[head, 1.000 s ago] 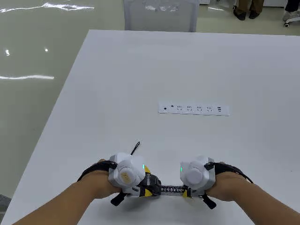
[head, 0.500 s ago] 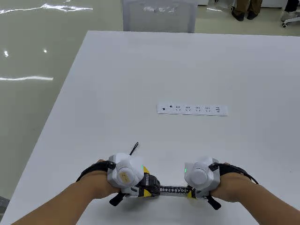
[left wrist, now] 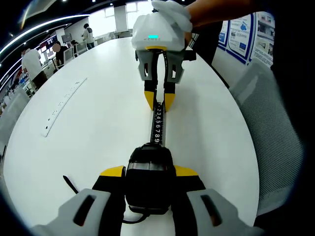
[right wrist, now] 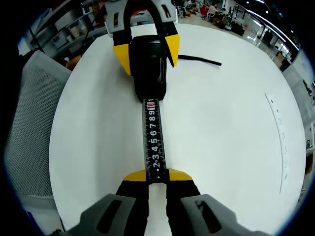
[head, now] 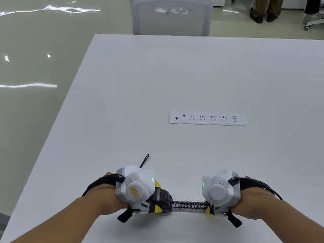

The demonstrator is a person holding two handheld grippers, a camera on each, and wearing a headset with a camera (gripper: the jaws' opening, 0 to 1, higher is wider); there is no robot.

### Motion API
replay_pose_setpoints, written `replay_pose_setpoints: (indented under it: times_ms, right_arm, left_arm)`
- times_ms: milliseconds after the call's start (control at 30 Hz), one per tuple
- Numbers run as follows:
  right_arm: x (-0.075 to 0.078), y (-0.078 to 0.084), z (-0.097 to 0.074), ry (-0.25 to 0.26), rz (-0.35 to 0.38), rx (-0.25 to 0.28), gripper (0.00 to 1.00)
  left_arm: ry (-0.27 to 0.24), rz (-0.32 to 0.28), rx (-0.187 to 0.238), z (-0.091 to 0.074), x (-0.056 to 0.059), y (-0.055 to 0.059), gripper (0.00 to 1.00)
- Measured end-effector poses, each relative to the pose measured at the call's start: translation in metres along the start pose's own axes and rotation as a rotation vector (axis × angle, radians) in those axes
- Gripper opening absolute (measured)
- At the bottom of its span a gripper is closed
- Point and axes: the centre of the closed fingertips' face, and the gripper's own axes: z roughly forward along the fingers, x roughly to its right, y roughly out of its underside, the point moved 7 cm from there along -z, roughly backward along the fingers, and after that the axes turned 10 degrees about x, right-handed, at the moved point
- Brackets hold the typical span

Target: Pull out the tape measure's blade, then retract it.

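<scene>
The black tape measure case (left wrist: 150,174) sits between the yellow-tipped jaws of my left gripper (left wrist: 150,172), which is shut on it. Its blade (right wrist: 152,142) runs out with numbers up to about ten showing. My right gripper (right wrist: 156,176) is shut on the blade's end. In the head view the left gripper (head: 161,201) and the right gripper (head: 206,206) face each other near the table's front edge, with the blade (head: 188,205) stretched between them. The case (right wrist: 150,64) and its black wrist strap (right wrist: 199,60) show in the right gripper view.
A white power strip (head: 207,119) lies mid-table, beyond the grippers. The white table (head: 202,71) stretches far ahead. A grey mesh chair (head: 171,17) stands at the far edge, another chair (right wrist: 29,128) near the front edge. People stand in the background.
The right gripper has slid to the right, away from the left one, and more of the blade is drawn out. The left gripper has stayed put with the case.
</scene>
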Motion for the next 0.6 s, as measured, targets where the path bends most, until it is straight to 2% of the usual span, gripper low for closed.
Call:
replay_pose_setpoints:
  times_ms: [133, 600]
  right_arm:
    - [0.0022, 0.0021, 0.0014, -0.002, 0.004, -0.005, 0.11]
    - [0.0031, 0.0052, -0.0034, -0.005, -0.001, -0.022, 0.10]
  left_arm:
    - [0.003, 0.016, -0.010, -0.0004, 0.0014, -0.0020, 0.30]
    - [0.004, 0.007, -0.005, -0.0002, -0.0004, 0.0015, 0.30]
